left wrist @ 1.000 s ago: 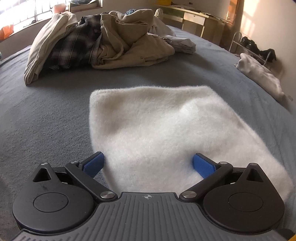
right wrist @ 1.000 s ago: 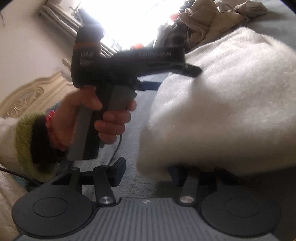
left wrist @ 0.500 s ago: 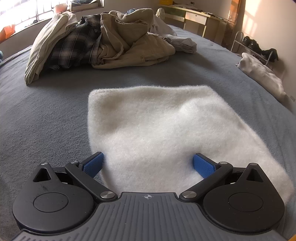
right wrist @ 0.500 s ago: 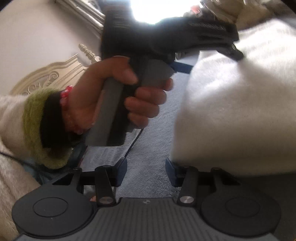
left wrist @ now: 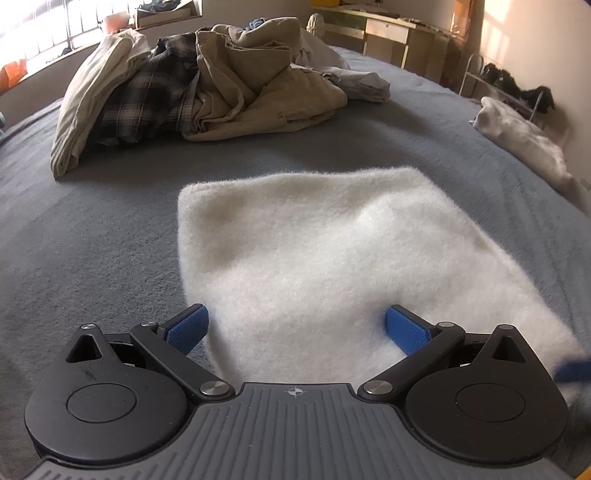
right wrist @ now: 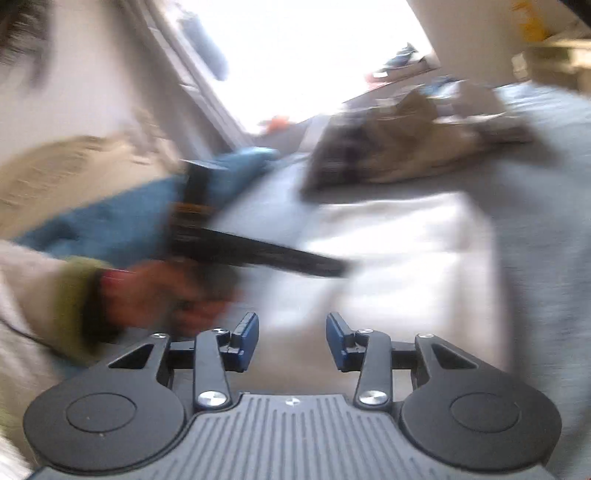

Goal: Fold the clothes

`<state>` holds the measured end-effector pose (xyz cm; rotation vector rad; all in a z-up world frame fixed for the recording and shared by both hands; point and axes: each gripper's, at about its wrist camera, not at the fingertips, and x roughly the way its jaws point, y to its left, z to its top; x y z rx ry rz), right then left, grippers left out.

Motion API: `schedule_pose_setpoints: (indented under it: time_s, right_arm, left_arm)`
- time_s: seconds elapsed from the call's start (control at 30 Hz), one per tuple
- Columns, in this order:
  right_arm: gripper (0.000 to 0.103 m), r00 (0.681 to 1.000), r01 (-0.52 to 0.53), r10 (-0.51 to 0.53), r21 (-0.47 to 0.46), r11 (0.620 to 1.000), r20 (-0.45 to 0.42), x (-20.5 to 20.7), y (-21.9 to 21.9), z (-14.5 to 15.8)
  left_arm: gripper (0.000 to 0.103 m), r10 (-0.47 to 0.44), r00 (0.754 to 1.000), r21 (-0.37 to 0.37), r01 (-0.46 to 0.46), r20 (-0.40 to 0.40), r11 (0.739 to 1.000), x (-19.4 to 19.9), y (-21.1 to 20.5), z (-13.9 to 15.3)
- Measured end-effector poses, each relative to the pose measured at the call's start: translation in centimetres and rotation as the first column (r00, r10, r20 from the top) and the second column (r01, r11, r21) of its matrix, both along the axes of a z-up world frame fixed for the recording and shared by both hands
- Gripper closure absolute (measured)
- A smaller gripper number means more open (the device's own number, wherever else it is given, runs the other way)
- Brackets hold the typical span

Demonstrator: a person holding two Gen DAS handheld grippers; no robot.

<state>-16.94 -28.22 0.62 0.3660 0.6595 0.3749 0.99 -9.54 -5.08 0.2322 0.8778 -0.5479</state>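
Observation:
A white fluffy garment [left wrist: 306,243] lies folded flat on the grey-blue bed [left wrist: 92,229]. My left gripper [left wrist: 297,326] is open wide low over its near edge, and the fabric lies loose between the blue pads [left wrist: 188,325] without being pinched. The right wrist view is blurred by motion. There my right gripper [right wrist: 291,339] is off the white garment [right wrist: 399,251], its jaws closing with nothing between them. A hand [right wrist: 177,291] holds the left gripper [right wrist: 266,254] over the garment's left side.
A pile of beige and plaid clothes [left wrist: 221,81] sits at the far side of the bed. Another white garment [left wrist: 524,144] lies at the right edge. A desk [left wrist: 388,29] and a shoe rack [left wrist: 509,81] stand beyond.
My right gripper let go of the white garment's edge, pulled up and away while rolling, and its jaws narrowed. The left gripper and the garment stayed put.

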Motion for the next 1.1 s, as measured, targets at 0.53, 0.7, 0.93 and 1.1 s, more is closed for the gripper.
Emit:
schedule_pose_setpoints:
  time_s: [0.53, 0.7, 0.93, 1.1]
  right_arm:
    - [0.101, 0.989, 0.087, -0.103, -0.155, 0.984, -0.102, 8.5, -0.5, -1.8]
    - [0.095, 0.991, 0.104, -0.118, -0.194, 0.975, -0.057, 10.6, 0.3, 0.2]
    - [0.073, 0.966, 0.185, -0.211, -0.171, 0.968, -0.150, 16.2, -1.8, -1.6]
    - [0.063, 0.959, 0.199, -0.214, -0.098, 0.975, -0.185, 17.1, -3.4, -0.8]
  left_arm:
    - [0.000, 0.046, 0.999, 0.132, -0.047, 0.012, 0.990, -0.4, -2.0, 1.1]
    - [0.000, 0.052, 0.999, 0.137, -0.052, 0.002, 0.989, -0.3, -2.1, 1.3]
    - [0.000, 0.058, 0.998, 0.138, -0.056, -0.012, 0.989, -0.1, -2.1, 1.3]
    - [0.000, 0.070, 0.997, 0.116, -0.065, -0.043, 0.991, 0.3, -1.9, 1.2]
